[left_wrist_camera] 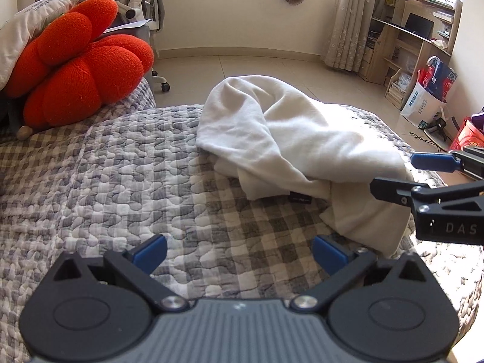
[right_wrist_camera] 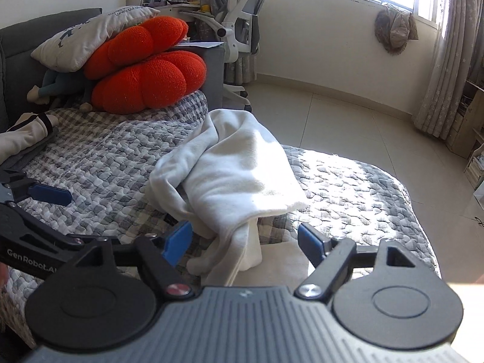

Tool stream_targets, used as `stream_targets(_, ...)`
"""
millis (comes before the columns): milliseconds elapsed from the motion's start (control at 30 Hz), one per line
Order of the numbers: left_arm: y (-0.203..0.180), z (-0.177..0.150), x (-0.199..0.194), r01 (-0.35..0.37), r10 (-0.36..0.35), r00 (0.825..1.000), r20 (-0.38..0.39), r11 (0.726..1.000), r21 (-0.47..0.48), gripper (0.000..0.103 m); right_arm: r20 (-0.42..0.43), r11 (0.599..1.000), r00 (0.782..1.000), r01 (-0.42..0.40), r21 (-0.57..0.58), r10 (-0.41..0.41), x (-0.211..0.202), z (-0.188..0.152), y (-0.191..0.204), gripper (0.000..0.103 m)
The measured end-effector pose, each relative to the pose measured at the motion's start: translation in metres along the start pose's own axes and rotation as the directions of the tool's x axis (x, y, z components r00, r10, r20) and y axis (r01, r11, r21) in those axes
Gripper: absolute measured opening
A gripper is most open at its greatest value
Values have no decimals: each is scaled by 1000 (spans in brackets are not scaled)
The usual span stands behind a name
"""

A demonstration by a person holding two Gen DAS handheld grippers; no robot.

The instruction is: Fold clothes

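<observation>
A crumpled white garment (left_wrist_camera: 302, 139) (right_wrist_camera: 236, 175) lies in a heap on the grey checked quilt (left_wrist_camera: 121, 181) (right_wrist_camera: 348, 187) near the bed's far edge, partly in sunlight. A small dark label shows at its lower fold. My left gripper (left_wrist_camera: 239, 251) is open over bare quilt, just short of the garment's near corner. My right gripper (right_wrist_camera: 245, 239) is open, and a hanging fold of the garment sits between its blue pads without being pinched. From the left wrist view, the right gripper (left_wrist_camera: 393, 173) comes in at the garment's right edge. The left gripper (right_wrist_camera: 65, 216) shows at the left of the right wrist view.
A red knitted cushion (left_wrist_camera: 81, 66) (right_wrist_camera: 145, 69) and a white pillow (right_wrist_camera: 87, 36) are piled at the head of the bed. Another pale garment (right_wrist_camera: 24, 139) lies at the left. Beyond the bed are tiled floor, an office chair (right_wrist_camera: 242, 21), wooden shelves (left_wrist_camera: 408, 39) and bags (left_wrist_camera: 429, 96).
</observation>
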State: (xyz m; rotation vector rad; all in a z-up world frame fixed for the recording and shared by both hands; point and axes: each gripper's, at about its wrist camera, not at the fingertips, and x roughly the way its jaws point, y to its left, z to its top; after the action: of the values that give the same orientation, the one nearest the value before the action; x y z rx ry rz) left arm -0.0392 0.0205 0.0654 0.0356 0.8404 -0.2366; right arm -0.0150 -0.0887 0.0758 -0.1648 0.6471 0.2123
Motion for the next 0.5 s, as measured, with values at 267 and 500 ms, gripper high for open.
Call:
stream_targets(267, 8, -1, -4, 33, -32, 999, 21, 999, -33, 103, 213, 998, 976, -56, 38, 46, -38, 24, -10, 8)
stream_targets(500, -1, 0, -13, 75, -76, 995, 65, 997, 6, 103, 430, 992, 895, -128, -3, 117, -115, 40, -4, 8)
